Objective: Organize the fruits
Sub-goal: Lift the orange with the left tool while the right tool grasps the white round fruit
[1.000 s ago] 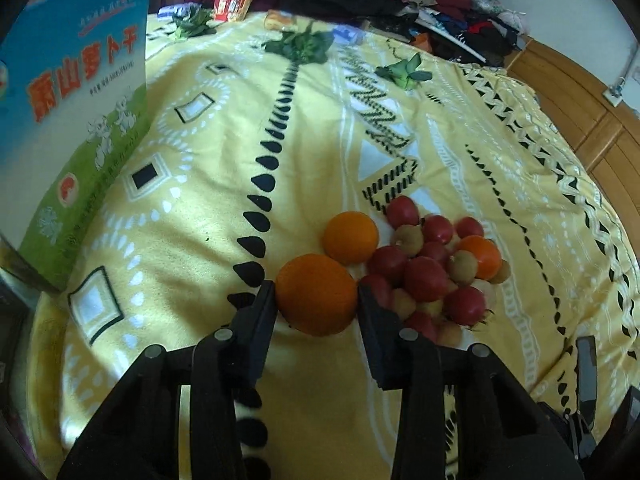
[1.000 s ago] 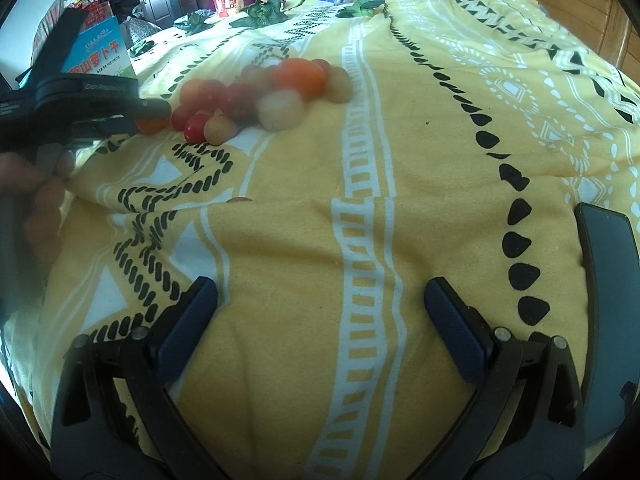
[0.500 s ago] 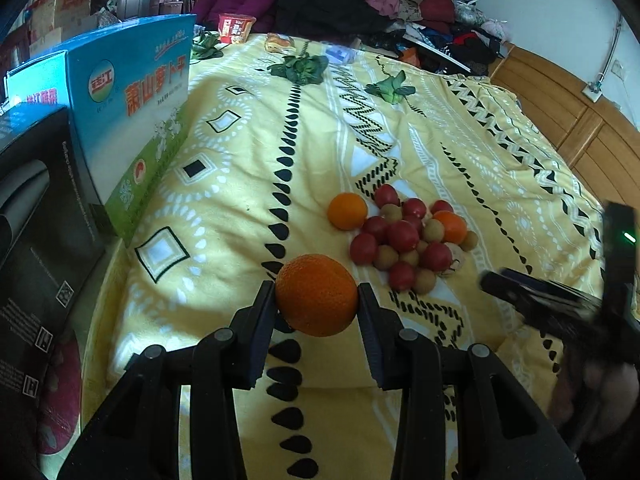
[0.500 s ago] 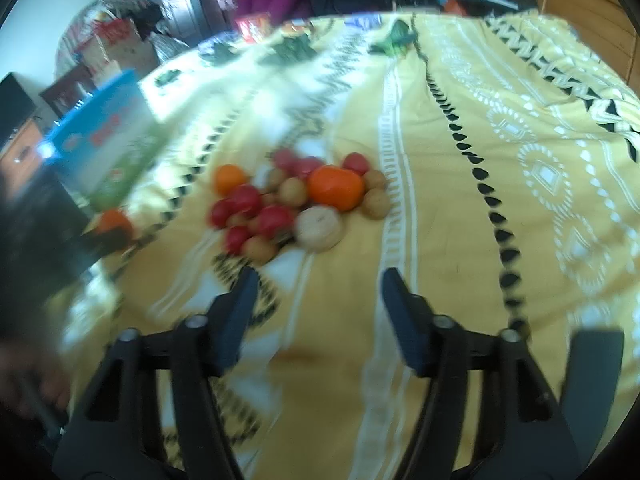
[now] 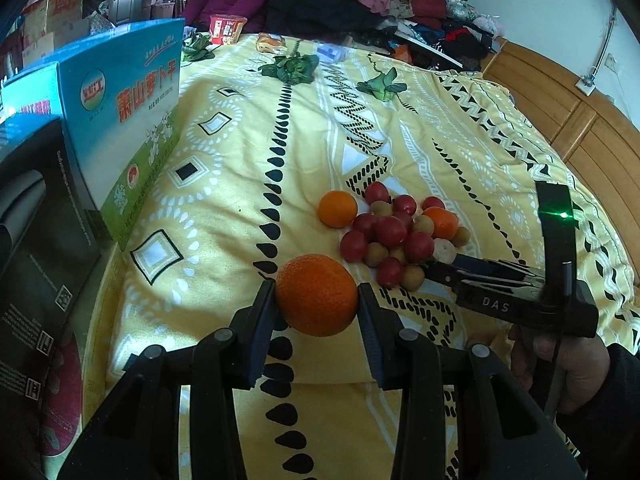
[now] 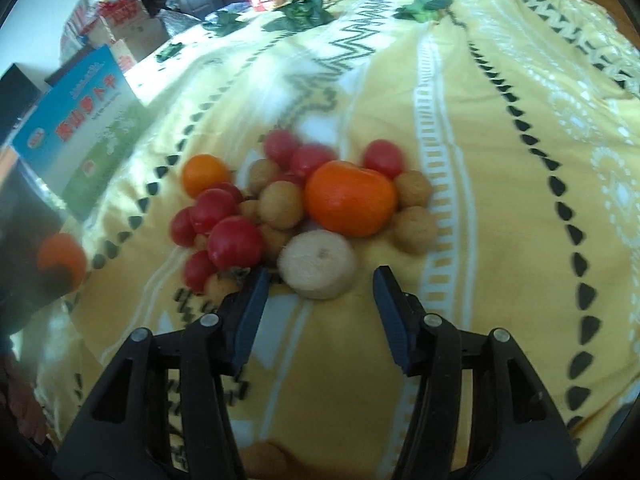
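A pile of small fruits [image 5: 394, 236] lies mid-bed [image 5: 460, 128], a lone orange [image 5: 337, 209] touching its left edge. A box [image 5: 132, 120] stands at the bed's left side; leafy greens [image 5: 291, 68] lie behind, near the far end.

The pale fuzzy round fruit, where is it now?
In the right wrist view, the pale fuzzy fruit lies at the pile's near edge, below the large orange, just ahead of the right gripper.

A large orange [image 5: 316, 295] sits low in the frame's centre, clamped off the bed, while a heap of red, tan and orange fruits [image 5: 394, 232] lies right of centre.
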{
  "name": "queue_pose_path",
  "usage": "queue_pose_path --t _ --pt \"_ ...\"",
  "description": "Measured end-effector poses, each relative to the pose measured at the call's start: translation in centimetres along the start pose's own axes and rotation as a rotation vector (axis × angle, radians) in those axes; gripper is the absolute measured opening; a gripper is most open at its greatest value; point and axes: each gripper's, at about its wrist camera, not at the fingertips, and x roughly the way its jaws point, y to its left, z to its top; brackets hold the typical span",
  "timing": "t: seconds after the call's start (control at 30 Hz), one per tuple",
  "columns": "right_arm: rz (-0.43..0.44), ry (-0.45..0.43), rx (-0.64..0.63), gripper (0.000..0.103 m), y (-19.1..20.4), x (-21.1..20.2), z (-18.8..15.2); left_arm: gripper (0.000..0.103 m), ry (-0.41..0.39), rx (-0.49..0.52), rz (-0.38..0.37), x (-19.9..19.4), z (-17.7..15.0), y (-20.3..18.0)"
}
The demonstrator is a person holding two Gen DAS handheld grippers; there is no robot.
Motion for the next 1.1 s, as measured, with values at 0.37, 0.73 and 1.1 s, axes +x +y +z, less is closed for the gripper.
queue_pose_path --t 0.37,0.73,1.1 --pt "-0.059 -0.067 -0.032 0.039 2.2 -4.5 -1.3 0.041 -0.047 0.093 0.178 -2.5 0.1 -0.9" --pt "-0.075 -0.172 -0.071 0.039 6.5 -10.9 -1.9 0.041 -0.14 0.087 0.215 -8.4 0.7 -0.4" --pt "-0.047 -0.242 -0.184 0.039 13.4 -14.4 0.1 0.041 -0.202 0.017 0.242 -13.8 0.3 3.8"
